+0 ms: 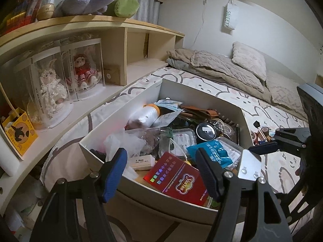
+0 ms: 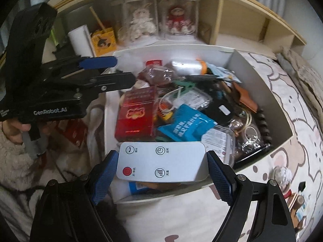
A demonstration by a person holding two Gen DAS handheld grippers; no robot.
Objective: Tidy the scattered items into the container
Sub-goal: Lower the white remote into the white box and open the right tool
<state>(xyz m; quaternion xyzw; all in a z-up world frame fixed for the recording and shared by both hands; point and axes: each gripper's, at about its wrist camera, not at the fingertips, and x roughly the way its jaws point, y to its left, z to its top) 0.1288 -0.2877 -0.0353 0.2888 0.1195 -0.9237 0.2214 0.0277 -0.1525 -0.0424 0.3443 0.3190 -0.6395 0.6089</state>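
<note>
- Container (image 2: 268, 92): white open-topped box resting on the patterned bedsheet (image 2: 298, 125), just beside the wooden shelf unit (image 1: 129, 46); I see it already crowded with items.
- Remote control (image 2: 162, 161): white, four buttons, one red; I hold it across its long ends in my right gripper (image 2: 162, 168), both blue pads pressing on it, above the box's near wall.
- Left gripper (image 1: 161, 171): my jaws stand apart with nothing between them, poised over the box's near corner and pointing down into it.
- Red packet (image 2: 135, 117): lies flat inside the box, touching the blue pouch (image 2: 187, 125).
- Scattered items (image 2: 290, 193): small pieces lie on the sheet outside the box, too blurred for me to identify.
</note>
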